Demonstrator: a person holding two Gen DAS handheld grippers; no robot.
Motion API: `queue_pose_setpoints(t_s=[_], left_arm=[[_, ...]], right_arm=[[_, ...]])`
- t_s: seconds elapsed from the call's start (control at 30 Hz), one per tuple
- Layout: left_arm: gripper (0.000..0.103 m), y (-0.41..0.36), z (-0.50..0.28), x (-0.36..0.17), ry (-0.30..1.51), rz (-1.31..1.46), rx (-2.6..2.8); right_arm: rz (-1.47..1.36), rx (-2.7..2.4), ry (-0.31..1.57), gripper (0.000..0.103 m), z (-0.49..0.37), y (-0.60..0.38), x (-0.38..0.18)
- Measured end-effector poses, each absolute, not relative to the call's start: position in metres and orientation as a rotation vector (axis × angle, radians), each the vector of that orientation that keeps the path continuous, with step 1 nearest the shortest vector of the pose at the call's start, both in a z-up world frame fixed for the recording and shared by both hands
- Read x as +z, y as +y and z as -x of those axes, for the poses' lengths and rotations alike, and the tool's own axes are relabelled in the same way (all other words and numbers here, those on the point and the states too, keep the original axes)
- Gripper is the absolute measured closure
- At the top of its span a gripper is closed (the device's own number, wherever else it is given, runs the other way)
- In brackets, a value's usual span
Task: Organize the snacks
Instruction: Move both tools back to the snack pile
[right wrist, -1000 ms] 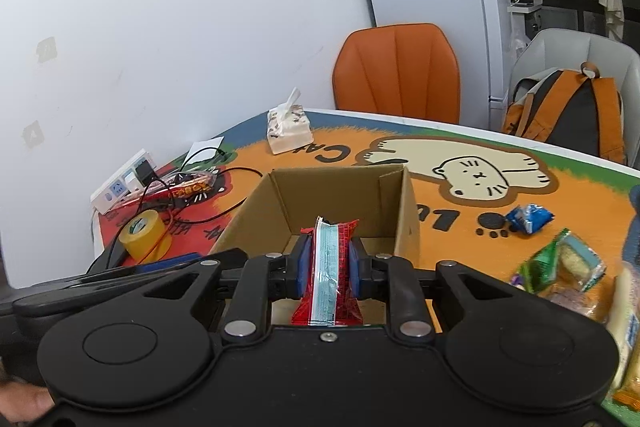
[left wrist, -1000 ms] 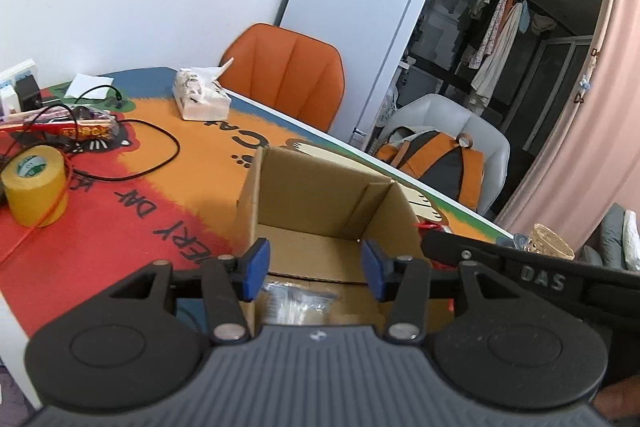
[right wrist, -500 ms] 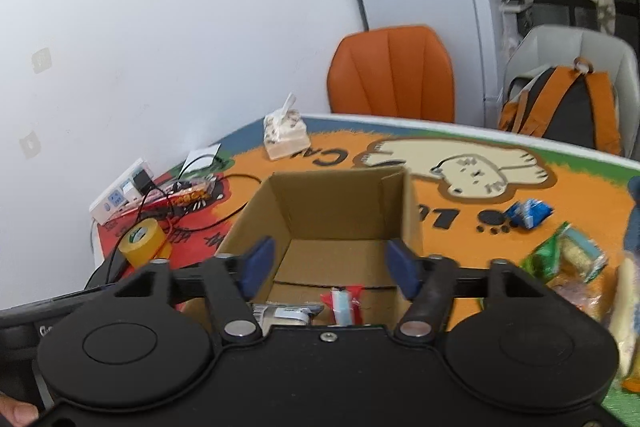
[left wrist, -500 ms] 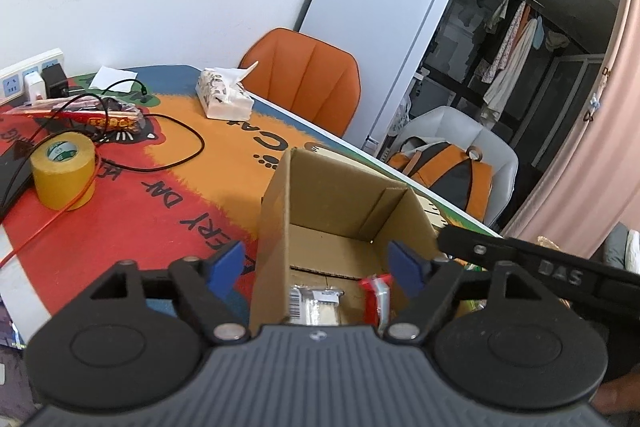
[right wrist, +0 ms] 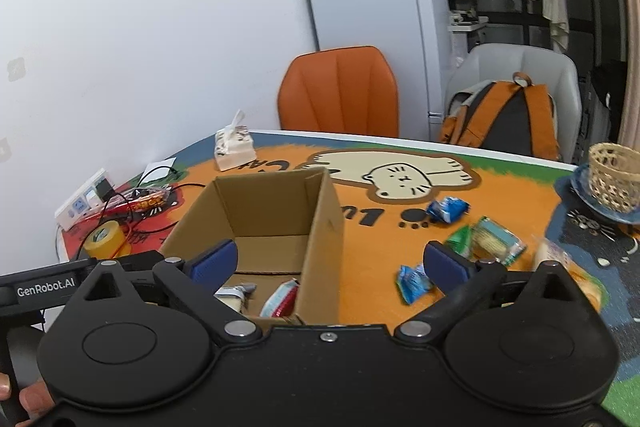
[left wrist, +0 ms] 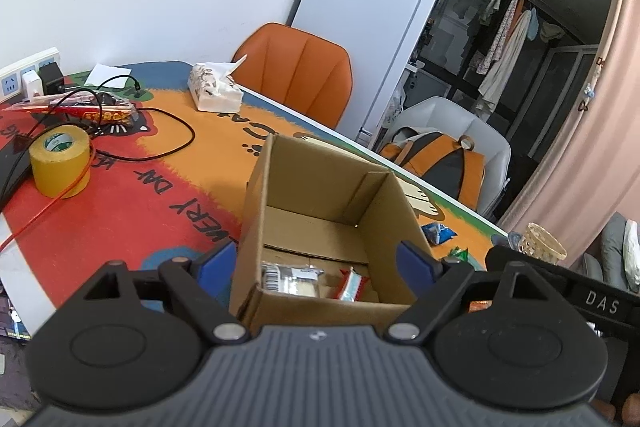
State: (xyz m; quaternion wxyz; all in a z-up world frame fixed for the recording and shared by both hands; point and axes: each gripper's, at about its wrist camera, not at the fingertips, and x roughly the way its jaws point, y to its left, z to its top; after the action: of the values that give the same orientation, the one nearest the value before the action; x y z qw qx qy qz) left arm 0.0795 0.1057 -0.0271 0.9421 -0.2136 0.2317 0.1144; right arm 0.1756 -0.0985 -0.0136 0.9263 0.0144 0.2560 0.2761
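Note:
An open cardboard box point(left wrist: 332, 223) point(right wrist: 276, 223) stands on the colourful table mat. Inside lie a clear-wrapped snack point(left wrist: 290, 277) point(right wrist: 234, 295) and a red-and-blue packet point(left wrist: 352, 285) point(right wrist: 282, 297). My left gripper point(left wrist: 316, 263) is open and empty, its jaws spread wide either side of the box's near end. My right gripper point(right wrist: 328, 263) is open and empty above the box's right wall. To the right of the box lie loose snacks: a blue packet point(right wrist: 446, 209), a green cracker pack point(right wrist: 486, 239), a small blue packet point(right wrist: 412, 283) and a pale pack point(right wrist: 560, 259).
A yellow tape roll point(left wrist: 60, 159), cables point(left wrist: 160, 131), a red snack bag point(left wrist: 92, 109) and a power strip point(left wrist: 24, 77) sit at the left. A tissue box point(left wrist: 214, 91) stands at the back. A wicker cup point(right wrist: 614, 175) stands far right. Chairs point(right wrist: 340, 91) line the far edge.
My right gripper opened and let the red-and-blue packet drop into the box, then swung right. My left gripper opened wider and pulled back from the box.

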Motion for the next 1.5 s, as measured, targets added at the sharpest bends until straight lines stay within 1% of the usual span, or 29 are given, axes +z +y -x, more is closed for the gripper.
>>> queue_pose_setpoints(t_s=[0.3,0.43,0.5,1.0,1.2,1.5], left_arm=[[0.017,0.084,-0.075,-0.020,0.469,0.404,0.200],[0.017,0.075,-0.075,-0.019,0.479,0.394,0.178],[0.017,0.069,-0.076,-0.018,0.481,0.388,0.167],[0.016,0.023,-0.083,-0.015,0.503,0.346,0.069],[0.016,0.003,-0.093,-0.023,0.521,0.337,0.032],[0.016,-0.031,-0.109,-0.035,0.545,0.295,-0.034]], right_arm=[[-0.024,0.533,0.481,0.002,-0.163,-0.123,-0.011],[-0.050,0.530,0.476,0.002,-0.160,-0.137,-0.008],[-0.060,0.527,0.478,0.000,-0.158,-0.144,-0.008],[-0.128,0.457,0.465,0.000,-0.156,-0.204,-0.010],[-0.142,0.423,0.523,0.000,-0.163,-0.227,-0.021],[-0.172,0.352,0.545,0.000,-0.167,-0.262,-0.038]])
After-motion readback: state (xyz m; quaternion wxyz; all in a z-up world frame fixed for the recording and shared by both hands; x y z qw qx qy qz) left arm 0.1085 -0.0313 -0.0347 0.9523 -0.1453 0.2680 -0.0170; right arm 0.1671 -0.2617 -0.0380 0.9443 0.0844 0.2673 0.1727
